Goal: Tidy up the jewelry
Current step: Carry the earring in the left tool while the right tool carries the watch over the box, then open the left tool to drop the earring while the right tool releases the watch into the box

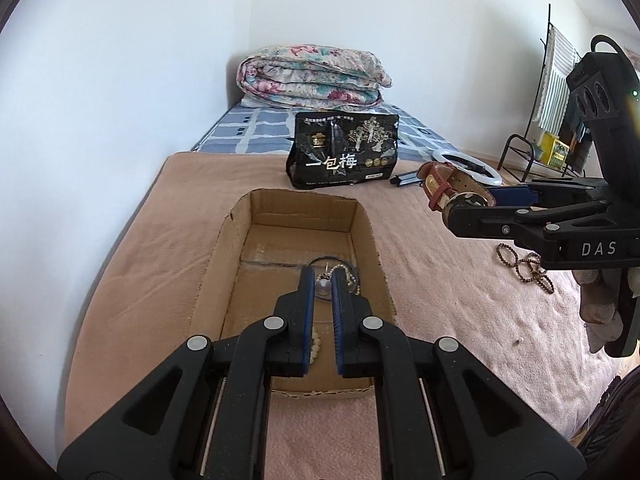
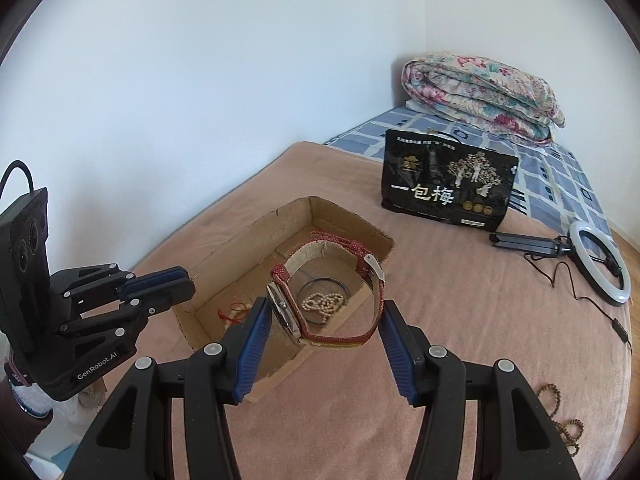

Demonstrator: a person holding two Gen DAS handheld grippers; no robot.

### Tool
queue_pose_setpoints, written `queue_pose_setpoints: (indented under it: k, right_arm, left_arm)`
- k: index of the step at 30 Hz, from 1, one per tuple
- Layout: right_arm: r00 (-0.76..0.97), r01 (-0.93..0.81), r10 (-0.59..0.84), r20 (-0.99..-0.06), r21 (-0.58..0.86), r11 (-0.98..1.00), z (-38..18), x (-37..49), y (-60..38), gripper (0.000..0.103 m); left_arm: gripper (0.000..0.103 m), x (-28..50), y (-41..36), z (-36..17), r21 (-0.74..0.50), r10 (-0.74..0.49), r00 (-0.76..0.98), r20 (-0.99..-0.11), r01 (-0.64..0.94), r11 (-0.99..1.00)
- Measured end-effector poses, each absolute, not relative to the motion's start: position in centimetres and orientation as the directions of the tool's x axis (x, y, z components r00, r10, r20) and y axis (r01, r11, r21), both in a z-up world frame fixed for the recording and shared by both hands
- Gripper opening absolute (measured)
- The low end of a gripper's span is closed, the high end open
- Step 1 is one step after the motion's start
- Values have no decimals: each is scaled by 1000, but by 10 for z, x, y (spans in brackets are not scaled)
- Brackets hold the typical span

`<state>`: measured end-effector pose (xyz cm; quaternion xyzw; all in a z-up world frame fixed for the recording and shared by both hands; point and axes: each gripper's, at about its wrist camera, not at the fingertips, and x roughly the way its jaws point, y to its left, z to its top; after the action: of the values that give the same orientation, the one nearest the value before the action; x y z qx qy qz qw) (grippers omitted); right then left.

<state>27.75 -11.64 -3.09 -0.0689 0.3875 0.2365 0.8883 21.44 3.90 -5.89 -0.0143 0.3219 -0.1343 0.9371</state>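
Note:
An open cardboard box [image 1: 224, 248] [image 2: 344, 216] lies on the pink blanket. Inside it lie a pearl necklace [image 2: 324, 303], a dark ring bangle [image 1: 332, 261] and a red string piece [image 2: 232, 314]. My left gripper [image 1: 322, 280] hovers over the box with its jaws nearly closed and nothing clearly held; it also shows at the left of the right wrist view [image 2: 176, 288]. My right gripper [image 2: 324, 316] is shut on a red-strap watch [image 2: 320, 304] and holds it above the box's near right edge; the watch also shows in the left wrist view [image 1: 444, 190]. A brown bead bracelet [image 1: 528, 266] [image 2: 560, 416] lies on the blanket.
A black snack bag [image 1: 344, 148] [image 2: 448, 184] stands behind the box. A white ring light [image 2: 600, 264] with tripod and cable lies at the right. A folded floral quilt [image 1: 312, 76] sits at the bed's head. A black rack [image 1: 536, 152] stands beside the bed.

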Motion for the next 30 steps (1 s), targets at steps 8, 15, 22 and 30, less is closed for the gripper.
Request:
queue_pose_setpoints:
  k: [8, 15, 22, 30]
  right_arm:
    - [559, -470, 382, -736, 97, 877, -53, 299, -88, 57]
    - [540, -466, 373, -754, 101, 879, -70, 315, -74, 57]
    - [533, -456, 359, -766, 97, 885, -81, 325, -68, 57]
    - [532, -445, 350, -771, 98, 890, -86, 330, -67, 57]
  left_arm:
    - [6, 224, 61, -70, -114, -231, 755, -614, 204, 972]
    - [6, 228, 65, -79, -118, -218, 748, -627, 186, 975]
    - [6, 234, 67, -84, -124, -215, 743, -634, 176, 976]
    - [7, 238, 66, -89, -131, -220, 733, -644, 178, 975]
